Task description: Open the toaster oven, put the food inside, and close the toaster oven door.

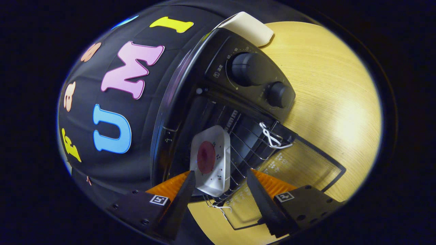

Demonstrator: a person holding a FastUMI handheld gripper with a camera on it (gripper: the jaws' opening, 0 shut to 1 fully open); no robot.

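The black toaster oven [218,75] stands on the wooden table [333,102] with its glass door [303,160] folded down open. A white square plate [214,170] carrying a round dark red piece of food [205,157] rests on the wire rack [247,149] at the oven's mouth. My gripper [221,173] is open, its fingers on either side of the plate's near edge. One fingertip [190,180] is right at the plate's rim, while the other fingertip [253,180] stands apart from it over the open door.
Two dark knobs [247,68] [279,94] sit on the oven's control panel. A white cord loop [272,137] hangs at the rack's corner by the door hinge. A cream-coloured object [250,27] lies beyond the oven. Bare table spreads past the door.
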